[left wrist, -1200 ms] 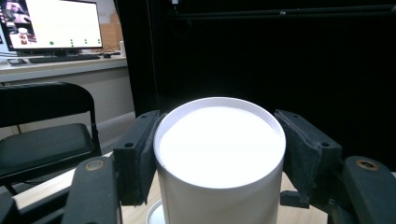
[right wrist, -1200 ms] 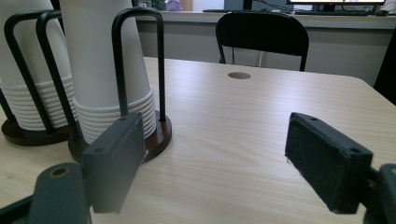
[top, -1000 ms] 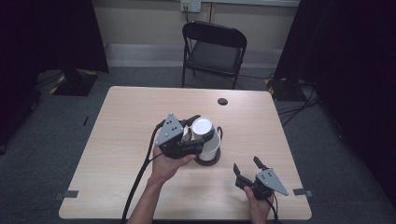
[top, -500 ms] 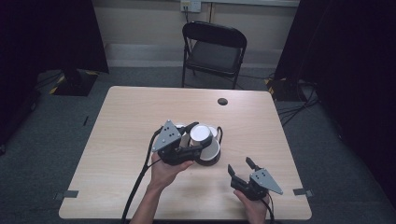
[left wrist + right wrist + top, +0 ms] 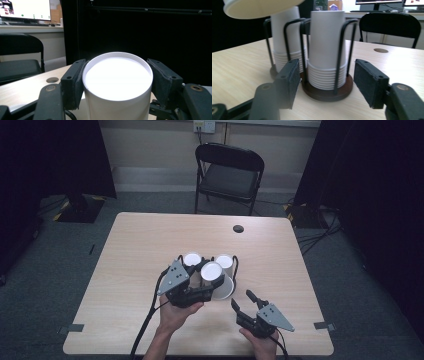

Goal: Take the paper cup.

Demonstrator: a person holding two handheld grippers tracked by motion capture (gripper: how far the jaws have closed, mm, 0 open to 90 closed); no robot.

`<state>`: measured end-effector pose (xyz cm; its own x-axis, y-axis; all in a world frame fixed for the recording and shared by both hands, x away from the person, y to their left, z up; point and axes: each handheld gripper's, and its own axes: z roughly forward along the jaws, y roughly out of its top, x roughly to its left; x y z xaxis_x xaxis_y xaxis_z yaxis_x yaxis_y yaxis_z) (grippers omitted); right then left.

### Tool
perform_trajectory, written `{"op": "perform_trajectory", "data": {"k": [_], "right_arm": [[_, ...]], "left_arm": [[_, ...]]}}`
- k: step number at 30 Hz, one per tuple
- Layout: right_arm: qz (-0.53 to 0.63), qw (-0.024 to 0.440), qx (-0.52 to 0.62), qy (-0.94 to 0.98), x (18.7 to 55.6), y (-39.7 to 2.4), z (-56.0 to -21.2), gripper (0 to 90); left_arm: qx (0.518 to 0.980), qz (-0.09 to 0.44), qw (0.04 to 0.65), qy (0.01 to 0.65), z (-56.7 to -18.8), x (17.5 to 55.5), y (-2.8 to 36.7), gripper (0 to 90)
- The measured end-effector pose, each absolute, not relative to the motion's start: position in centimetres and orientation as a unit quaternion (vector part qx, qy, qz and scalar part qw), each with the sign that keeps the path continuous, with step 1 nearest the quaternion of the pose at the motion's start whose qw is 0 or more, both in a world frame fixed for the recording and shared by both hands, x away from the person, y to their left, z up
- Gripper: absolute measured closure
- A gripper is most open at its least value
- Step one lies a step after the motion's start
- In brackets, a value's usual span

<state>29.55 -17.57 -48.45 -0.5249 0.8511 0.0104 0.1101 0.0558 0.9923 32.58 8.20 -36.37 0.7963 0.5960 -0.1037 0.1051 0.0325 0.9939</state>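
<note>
While the left tongs [image 5: 212,282] are clamping a white paper cup [image 5: 117,82], the right tongs [image 5: 242,301] are empty.
Right jaws, just closing partway, are facing stacked white cups in a black wire holder [image 5: 327,90] on the tabletop [image 5: 135,250].

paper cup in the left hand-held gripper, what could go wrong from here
1. The left hand-held gripper squeezes the thin paper cup from both sides; it may crumple or slip.
2. The cup hangs just above the stacked cups in the wire cup holder, so lowering it could bump the stacks or wires.
3. The right hand-held gripper, jaws just closing with nothing between them, points at the holder's base and might push it.
</note>
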Motion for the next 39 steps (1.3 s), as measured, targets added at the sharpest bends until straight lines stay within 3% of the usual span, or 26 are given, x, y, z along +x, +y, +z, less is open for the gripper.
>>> {"op": "perform_trajectory", "data": {"k": [11,24,28,39], "right_arm": [[0.614,0.320,0.317,0.648,28.9,-16.5,-48.0,49.1],[0.632,0.351,0.249,0.644,28.5,-15.8,-47.7,59.1],[0.633,0.361,0.238,0.643,28.6,-15.7,-47.7,62.5],[0.638,0.360,0.231,0.640,30.0,-15.5,-47.8,67.3]], "left_arm": [[0.675,0.143,0.670,0.275,-38.2,32.7,8.4,34.5],[0.659,0.081,0.684,0.302,-39.6,33.7,9.3,34.5],[0.655,0.038,0.682,0.322,-40.0,34.3,9.5,34.5],[0.659,0.022,0.677,0.326,-40.0,34.1,8.6,34.5]]}}
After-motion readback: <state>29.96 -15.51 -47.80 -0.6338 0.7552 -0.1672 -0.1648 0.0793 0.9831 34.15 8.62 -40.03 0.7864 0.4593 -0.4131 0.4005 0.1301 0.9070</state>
